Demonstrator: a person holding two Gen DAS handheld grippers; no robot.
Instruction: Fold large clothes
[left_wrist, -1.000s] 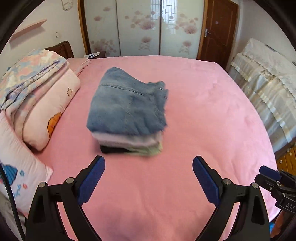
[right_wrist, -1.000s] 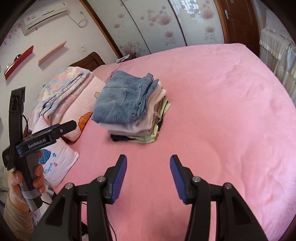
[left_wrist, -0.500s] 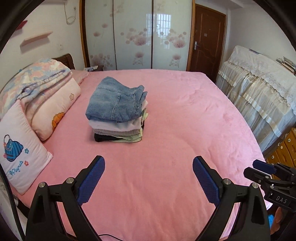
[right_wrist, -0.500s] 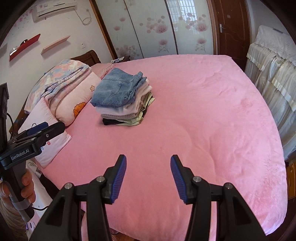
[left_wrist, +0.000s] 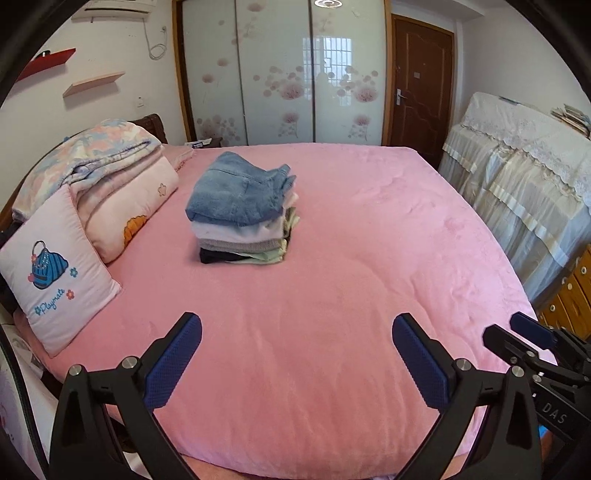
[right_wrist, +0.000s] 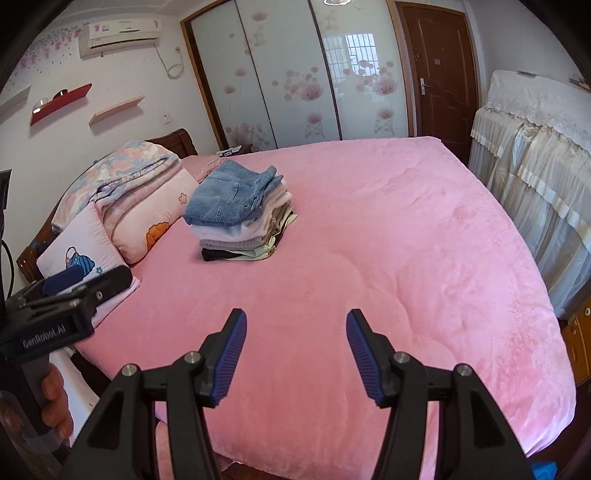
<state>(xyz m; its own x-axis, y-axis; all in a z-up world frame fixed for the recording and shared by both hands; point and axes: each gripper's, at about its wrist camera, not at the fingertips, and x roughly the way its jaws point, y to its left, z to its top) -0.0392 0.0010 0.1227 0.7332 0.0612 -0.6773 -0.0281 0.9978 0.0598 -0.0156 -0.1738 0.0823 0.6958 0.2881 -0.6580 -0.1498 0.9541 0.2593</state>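
The left hand-held gripper (left_wrist: 297, 358) and right hand-held gripper (right_wrist: 295, 354) both hang spread wide and empty over the pink bed (left_wrist: 332, 295), well apart from the folded clothes stack (left_wrist: 242, 214) beside the pillows (left_wrist: 122, 206).

Stack of folded clothes (left_wrist: 242, 214) on bed (left_wrist: 351, 295), jeans (left_wrist: 236, 194) on top. Pillows (left_wrist: 55, 269) and folded quilt (left_wrist: 88, 162) left of stack. Wardrobe (left_wrist: 280, 74) behind bed, covered furniture (left_wrist: 517, 177) right.
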